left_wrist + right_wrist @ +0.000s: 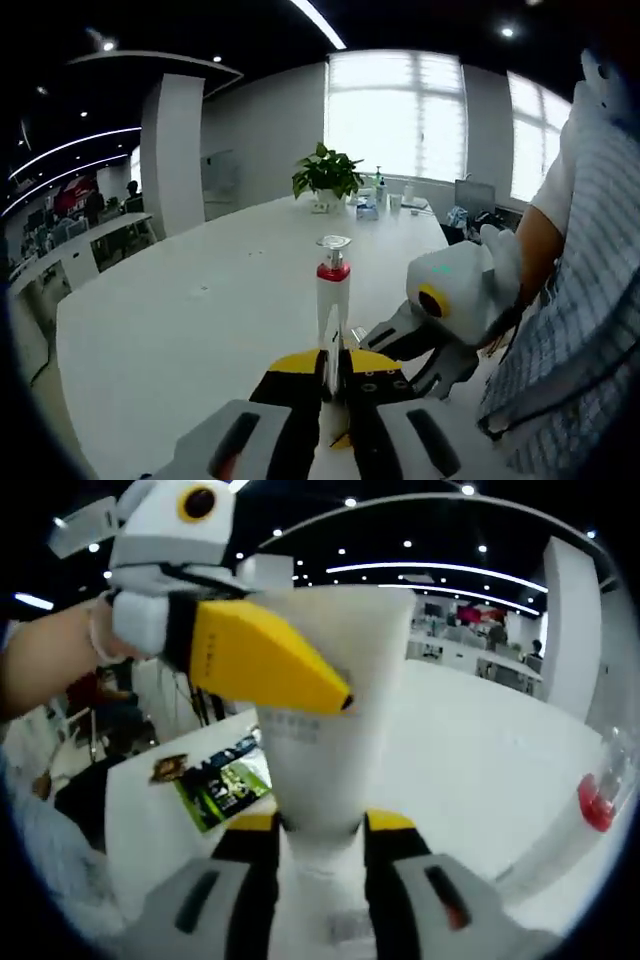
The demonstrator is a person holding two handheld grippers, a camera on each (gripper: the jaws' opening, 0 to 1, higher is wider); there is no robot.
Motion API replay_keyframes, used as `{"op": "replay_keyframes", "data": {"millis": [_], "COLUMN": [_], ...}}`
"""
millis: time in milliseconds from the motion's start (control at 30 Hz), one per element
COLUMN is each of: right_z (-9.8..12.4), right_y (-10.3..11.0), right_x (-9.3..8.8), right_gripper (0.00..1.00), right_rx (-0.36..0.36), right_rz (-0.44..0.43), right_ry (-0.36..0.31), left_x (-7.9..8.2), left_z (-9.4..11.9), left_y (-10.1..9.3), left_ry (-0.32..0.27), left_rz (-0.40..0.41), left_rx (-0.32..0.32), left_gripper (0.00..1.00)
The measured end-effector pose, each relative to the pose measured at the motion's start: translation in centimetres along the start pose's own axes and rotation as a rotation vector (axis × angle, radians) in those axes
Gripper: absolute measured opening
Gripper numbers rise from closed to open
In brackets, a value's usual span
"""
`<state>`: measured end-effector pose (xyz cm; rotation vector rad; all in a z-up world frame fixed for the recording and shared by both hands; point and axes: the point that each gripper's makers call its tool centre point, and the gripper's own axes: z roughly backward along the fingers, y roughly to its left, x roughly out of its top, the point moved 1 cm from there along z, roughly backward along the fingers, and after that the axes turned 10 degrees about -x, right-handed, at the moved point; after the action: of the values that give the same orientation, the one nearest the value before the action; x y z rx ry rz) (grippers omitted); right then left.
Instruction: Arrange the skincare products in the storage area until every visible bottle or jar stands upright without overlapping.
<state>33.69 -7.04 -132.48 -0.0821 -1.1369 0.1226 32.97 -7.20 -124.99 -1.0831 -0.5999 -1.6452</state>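
White plastic fills the right gripper view: a soft white tube with grey print [320, 750] stands cap-down between the yellow-tipped jaws of the right gripper [320, 830], which are closed narrow on its lower end, while the yellow jaw of the left gripper [265, 660] comes in from the upper left and lies against the tube's flared top. In the left gripper view a tall white pump bottle with a red collar and clear cap [333, 290] stands upright on the white table [180, 320], just beyond the left gripper's own jaws [335, 385] — these sit nearly together, and I cannot tell whether they pinch anything. The same bottle appears at the right edge of the right gripper view [580, 825], apart from the tube. Judging from this, one product is already standing properly; the tube is held off the table and not yet set down upright beside it, so the arranging is partway done. A green-and-black printed card [222, 780] lies flat on the table behind.
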Motion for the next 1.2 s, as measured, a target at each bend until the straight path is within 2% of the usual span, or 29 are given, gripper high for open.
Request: {"op": "replay_keyframes", "data": {"millis": [33,67,100,167,233,300,400,533,600,633,667,867,933,1000,1033,1133,1200], "right_z": [0.1,0.1,0.3,0.5,1.0,1.4,1.9,3.2,3.7,3.9,4.0,4.9,5.3,5.7,6.2,7.0,7.4], "right_y": [0.1,0.1,0.0,-0.4,-0.5,-0.9,-1.2,-2.1,-2.4,-2.6,-2.7,-3.6,-4.3,-4.8,-5.2,-5.9,-6.4], "right_x": [0.1,0.2,0.3,0.2,0.3,0.3,0.5,1.0,1.2,1.3,1.3,0.8,0.3,0.0,-0.3,-0.7,-1.2], "right_gripper": [0.30,0.30,0.31,0.32,0.32,0.33,0.33,0.33,0.31,0.31,0.31,0.29,0.28,0.28,0.28,0.27,0.27], "right_rx": [0.011,0.016,0.025,0.028,0.041,0.042,0.048,0.054,0.067,0.069,0.068,0.045,0.019,0.004,-0.010,-0.025,-0.036], "right_rz": [-0.013,-0.020,-0.050,-0.058,-0.101,-0.128,-0.146,-0.200,-0.238,-0.250,-0.250,-0.241,-0.266,-0.271,-0.284,-0.300,-0.314], "right_ry": [-0.004,-0.007,-0.016,-0.014,-0.025,-0.038,-0.046,-0.077,-0.085,-0.087,-0.089,-0.092,-0.083,-0.079,-0.080,-0.081,-0.081], "left_x": [-0.4,-0.7,-1.1,-1.0,-0.2,-0.1,-1.1,-3.7,-4.4,-5.8,-6.1,-7.9,-9.1,-10.0,-10.5,-10.8,-11.1], "left_z": [0.0,0.1,-0.1,-0.3,0.0,0.7,1.6,3.0,3.2,3.1,3.0,0.3,-1.1,-1.6,-1.8,-2.0,-2.3], "left_y": [0.3,0.4,0.1,-0.4,-1.0,-0.7,-0.2,-0.2,-0.2,-0.1,0.0,-0.6,-0.6,-0.3,0.0,0.1,-0.3], "left_ry": [0.038,0.072,0.099,0.086,0.011,-0.049,-0.075,-0.096,-0.100,-0.096,-0.093,-0.075,-0.037,-0.020,-0.023,-0.034,-0.029], "left_rz": [-0.019,-0.041,-0.064,-0.042,0.002,0.011,0.047,0.137,0.162,0.201,0.208,0.256,0.279,0.291,0.313,0.345,0.381], "left_rx": [0.025,0.039,0.027,0.012,0.008,0.044,0.103,0.158,0.175,0.210,0.218,0.243,0.256,0.281,0.317,0.326,0.309], "left_gripper": [0.13,0.23,0.32,0.44,0.44,0.44,0.42,0.33,0.28,0.27,0.27,0.22,0.21,0.20,0.19,0.18,0.17]}}
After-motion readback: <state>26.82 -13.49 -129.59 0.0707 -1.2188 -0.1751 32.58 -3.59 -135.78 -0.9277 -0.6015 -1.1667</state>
